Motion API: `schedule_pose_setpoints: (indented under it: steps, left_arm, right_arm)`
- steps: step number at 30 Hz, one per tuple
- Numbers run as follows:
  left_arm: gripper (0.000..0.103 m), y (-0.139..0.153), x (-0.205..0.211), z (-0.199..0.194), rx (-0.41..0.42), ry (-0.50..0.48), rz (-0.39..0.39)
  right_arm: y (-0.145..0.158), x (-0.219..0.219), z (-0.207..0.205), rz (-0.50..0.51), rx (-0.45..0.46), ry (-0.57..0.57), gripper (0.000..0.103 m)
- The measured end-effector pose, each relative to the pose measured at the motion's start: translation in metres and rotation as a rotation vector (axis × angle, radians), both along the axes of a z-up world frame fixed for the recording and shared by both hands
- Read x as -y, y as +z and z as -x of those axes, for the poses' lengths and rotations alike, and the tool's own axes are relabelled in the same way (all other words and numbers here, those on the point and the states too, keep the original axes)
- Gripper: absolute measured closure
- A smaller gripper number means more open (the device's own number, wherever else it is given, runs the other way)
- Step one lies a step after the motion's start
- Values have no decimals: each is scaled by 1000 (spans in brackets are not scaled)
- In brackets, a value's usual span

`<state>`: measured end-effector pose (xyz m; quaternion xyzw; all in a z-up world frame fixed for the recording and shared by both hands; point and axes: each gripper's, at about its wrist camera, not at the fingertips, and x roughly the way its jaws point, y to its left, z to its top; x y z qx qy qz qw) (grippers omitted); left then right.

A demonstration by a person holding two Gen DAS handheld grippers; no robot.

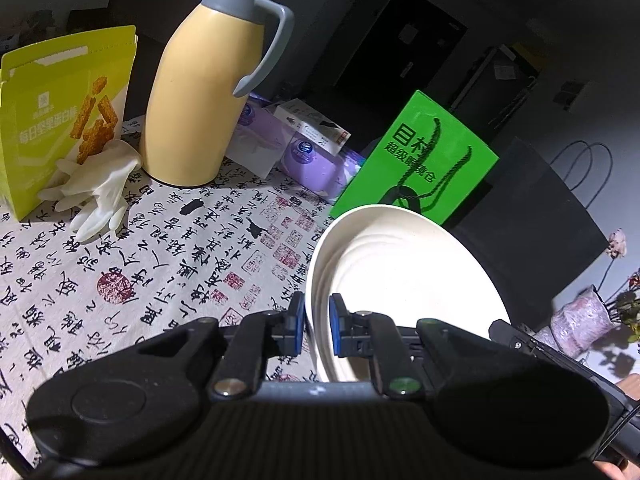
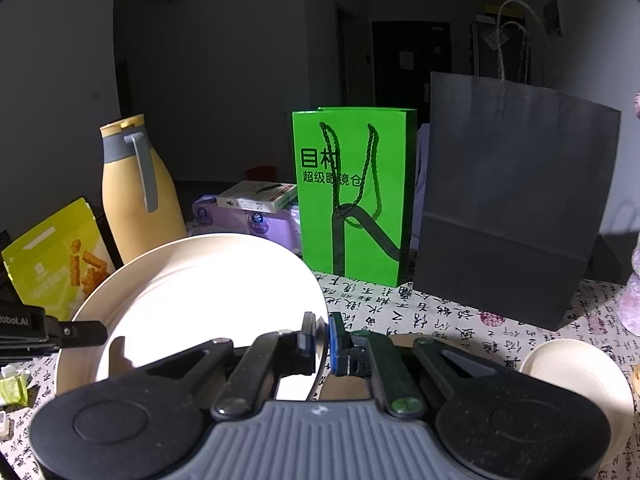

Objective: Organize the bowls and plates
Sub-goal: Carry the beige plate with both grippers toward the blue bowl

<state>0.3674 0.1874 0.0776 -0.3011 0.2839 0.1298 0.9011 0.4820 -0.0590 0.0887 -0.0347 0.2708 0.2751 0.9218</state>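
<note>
My left gripper (image 1: 317, 326) clamped on near rim of cream plate (image 1: 404, 264). My right gripper (image 2: 322, 338) clamped on opposite rim. Plate held above patterned tablecloth (image 1: 132, 264), front-left of green bag (image 2: 354, 196). Cream bowl (image 2: 576, 372) front-right of green bag.

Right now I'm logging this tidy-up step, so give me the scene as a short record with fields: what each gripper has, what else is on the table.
left gripper: shut on the near rim of the cream plate
right gripper: shut on the opposite rim of the same plate
plate state: held between both, tilted
bowl: cream, on the tablecloth, right of the right gripper
behind plate: green bag, black bag, yellow jug
left side: snack box, white glove
</note>
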Motion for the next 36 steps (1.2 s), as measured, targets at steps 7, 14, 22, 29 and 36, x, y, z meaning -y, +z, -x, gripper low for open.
schedule_pose_setpoints:
  steps: [7, 14, 22, 29, 36]
  left_arm:
    - [90, 12, 14, 22, 19, -14, -15]
    - [90, 22, 32, 45, 31, -35, -30]
    - [90, 34, 60, 69, 52, -62, -53]
    - [90, 39, 85, 89, 62, -99, -68]
    - [90, 42, 107, 106, 67, -137, -87]
  right_arm:
    - [10, 19, 25, -10, 21, -11, 97]
    - [18, 42, 53, -22, 52, -26, 97]
    - [28, 72, 86, -40, 85, -51, 97]
    - [32, 99, 114, -55, 102, -88, 97]
    - [32, 122, 143, -65, 117, -125, 97]
